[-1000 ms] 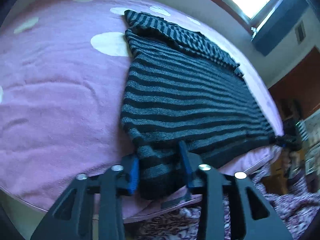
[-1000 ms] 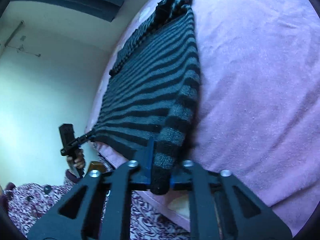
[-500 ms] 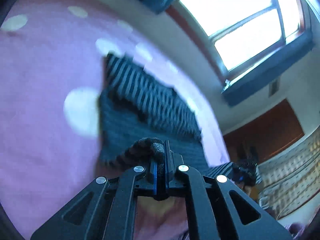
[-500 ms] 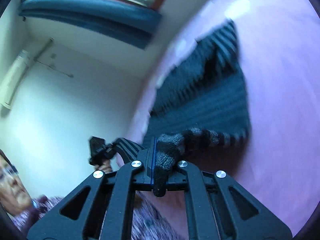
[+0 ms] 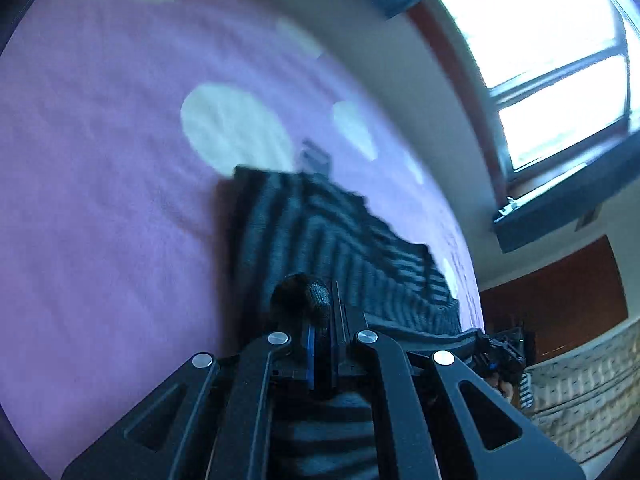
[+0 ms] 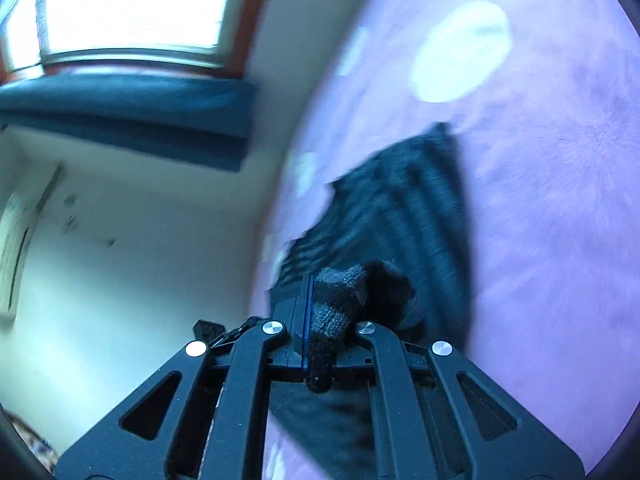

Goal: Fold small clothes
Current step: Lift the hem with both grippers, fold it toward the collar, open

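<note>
The left tool, clamped on one near corner of the striped sweater, and the right tool, pinching the other, held that edge lifted above the pink bed; the sweater's far end lay ahead.

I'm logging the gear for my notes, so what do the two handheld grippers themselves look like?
Both look alike. The left gripper and right gripper have matte black frames with triangular cutouts in the linkage arms, four round silver screw heads across each, and thin blue pads lining the inside of the fingers. No cables, markings or sleeves are visible.
</note>
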Demonstrator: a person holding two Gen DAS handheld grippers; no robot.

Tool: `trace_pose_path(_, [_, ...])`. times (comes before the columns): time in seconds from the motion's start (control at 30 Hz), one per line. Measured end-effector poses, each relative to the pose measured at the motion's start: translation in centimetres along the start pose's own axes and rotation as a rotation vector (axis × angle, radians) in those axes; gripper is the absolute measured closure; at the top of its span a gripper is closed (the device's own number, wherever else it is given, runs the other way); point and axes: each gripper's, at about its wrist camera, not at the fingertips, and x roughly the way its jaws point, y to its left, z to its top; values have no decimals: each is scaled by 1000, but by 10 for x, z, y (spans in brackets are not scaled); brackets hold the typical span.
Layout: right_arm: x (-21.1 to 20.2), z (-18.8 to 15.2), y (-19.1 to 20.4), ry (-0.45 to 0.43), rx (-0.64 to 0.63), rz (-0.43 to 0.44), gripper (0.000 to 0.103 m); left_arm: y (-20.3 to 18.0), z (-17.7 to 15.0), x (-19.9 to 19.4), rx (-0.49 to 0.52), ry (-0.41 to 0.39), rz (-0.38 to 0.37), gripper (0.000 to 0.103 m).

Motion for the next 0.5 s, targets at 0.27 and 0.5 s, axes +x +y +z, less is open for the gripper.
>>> trace_pose_path(0.27, [4,15,-25,-35,96,82,66,18,13,-21,-128,-13,-141,78])
trace_pose_path(0.5, [-13,29,-23,-101,55,81,61,24,26,-43,-131,-87,-107,61])
